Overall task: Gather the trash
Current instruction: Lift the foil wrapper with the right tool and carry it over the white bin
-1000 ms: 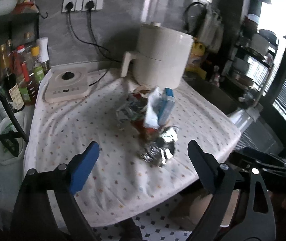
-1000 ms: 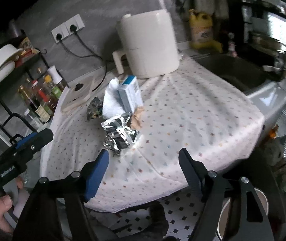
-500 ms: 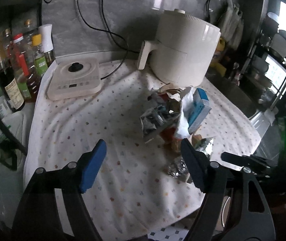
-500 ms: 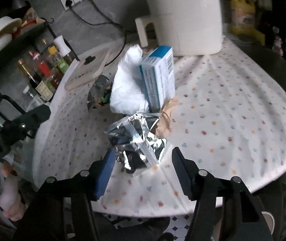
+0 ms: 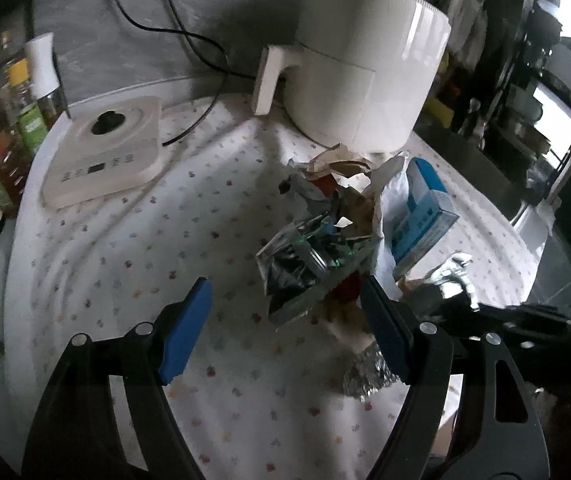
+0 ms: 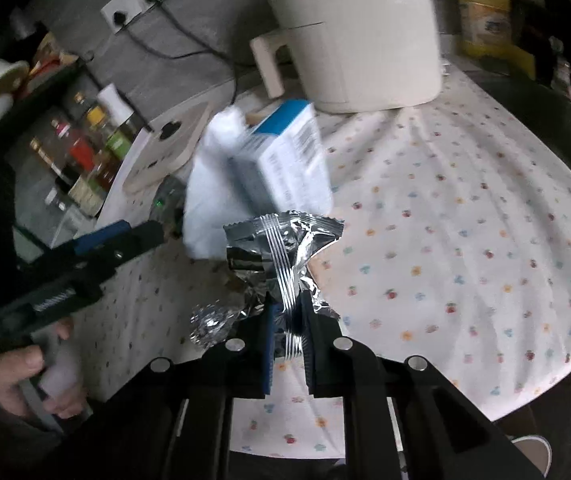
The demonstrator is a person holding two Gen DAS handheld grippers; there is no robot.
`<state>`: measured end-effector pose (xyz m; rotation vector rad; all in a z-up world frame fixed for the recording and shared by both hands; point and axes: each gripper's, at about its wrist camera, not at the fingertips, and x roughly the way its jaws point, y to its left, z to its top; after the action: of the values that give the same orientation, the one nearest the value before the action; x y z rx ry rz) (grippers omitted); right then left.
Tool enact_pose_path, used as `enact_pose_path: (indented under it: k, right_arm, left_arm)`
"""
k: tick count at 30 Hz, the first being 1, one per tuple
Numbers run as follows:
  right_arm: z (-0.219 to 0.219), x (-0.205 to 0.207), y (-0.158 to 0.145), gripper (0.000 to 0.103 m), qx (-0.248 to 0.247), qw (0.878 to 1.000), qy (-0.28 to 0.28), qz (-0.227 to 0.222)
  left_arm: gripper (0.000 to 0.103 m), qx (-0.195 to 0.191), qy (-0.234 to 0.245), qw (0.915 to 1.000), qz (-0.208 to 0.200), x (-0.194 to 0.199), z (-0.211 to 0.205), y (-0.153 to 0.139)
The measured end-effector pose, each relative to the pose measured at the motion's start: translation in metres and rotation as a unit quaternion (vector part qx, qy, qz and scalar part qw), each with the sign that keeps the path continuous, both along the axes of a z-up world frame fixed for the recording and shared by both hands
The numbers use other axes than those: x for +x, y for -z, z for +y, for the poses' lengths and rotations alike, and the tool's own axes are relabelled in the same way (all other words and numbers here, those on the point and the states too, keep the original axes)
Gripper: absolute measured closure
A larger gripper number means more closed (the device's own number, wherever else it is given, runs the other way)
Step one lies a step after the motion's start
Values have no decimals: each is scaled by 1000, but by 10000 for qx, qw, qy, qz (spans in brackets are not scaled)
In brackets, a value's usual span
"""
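Observation:
A trash pile lies on the dotted tablecloth [image 5: 125, 248]: a dark shiny snack bag [image 5: 305, 260], crumpled brown paper [image 5: 337, 164], a white tissue [image 6: 213, 200] and a blue-and-white box [image 6: 285, 160]. My right gripper [image 6: 287, 304] has its jaws closing, and their pads pinch the lower end of a silver foil wrapper [image 6: 285, 248], which stands up above the fingers. My left gripper [image 5: 285, 292] is open just before the snack bag, whose near corner reaches between the fingertips without touching the pads. The left gripper [image 6: 117, 236] also shows at the left of the right wrist view, held by a hand [image 6: 17, 376].
A white air fryer [image 5: 365, 68] stands behind the pile. A flat white cooker [image 5: 105, 156] with a cable sits at the back left, beside a row of bottles [image 5: 17, 120]. The cloth's rounded edge drops off at the near side and right.
Both grippers came down and in toward the pile. The right jaws went from wide apart to clamped on the foil wrapper. The left jaws narrowed slightly.

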<state>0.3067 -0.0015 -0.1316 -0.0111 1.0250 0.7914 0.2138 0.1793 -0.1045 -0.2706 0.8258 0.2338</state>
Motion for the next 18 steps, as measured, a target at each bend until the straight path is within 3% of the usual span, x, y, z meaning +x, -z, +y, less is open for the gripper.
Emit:
enact_pose_path:
  k: [4, 13, 15, 16, 18]
  right_arm:
    - [-9, 5, -3, 91, 25, 9999, 151, -2]
    - [-20, 20, 1, 91, -148, 9984, 538, 80]
    - [-21, 23, 0, 91, -166, 9980, 605, 114]
    - [-21, 23, -1, 91, -181, 9978, 625, 87]
    - [-22, 22, -3, 91, -173, 9978, 640, 46]
  left_arm:
    - [27, 208, 94, 9997, 102, 11, -3, 7]
    - [27, 297, 402, 9985, 211, 34, 1, 19]
    - [43, 255, 450, 9986, 141, 36, 2, 19]
    - [58, 167, 475, 9986, 138, 37, 4, 20]
    - [66, 70, 447, 9989, 87, 36, 9, 21]
